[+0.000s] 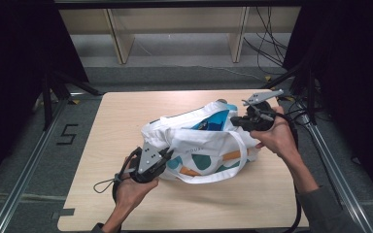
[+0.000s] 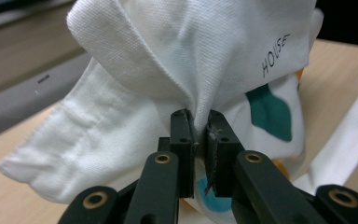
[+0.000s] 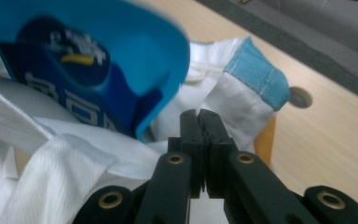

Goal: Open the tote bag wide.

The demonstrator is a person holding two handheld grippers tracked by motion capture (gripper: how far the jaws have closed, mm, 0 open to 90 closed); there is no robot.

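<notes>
The white bag (image 1: 201,148) lies in the middle of the bench (image 1: 126,111), long way left to right. The left gripper (image 1: 167,156) pinches its near left edge. The right gripper (image 1: 234,121), jaws shut with nothing between them, sits at the far right by the blue pack (image 3: 98,60).

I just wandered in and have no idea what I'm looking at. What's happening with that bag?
A person is working on a white tote bag on the wooden table with a handheld gripper in each hand. The left gripper is pinched on a fold of the bag's cloth. The right gripper is closed at the bag's far rim, beside a blue packet inside.
</notes>
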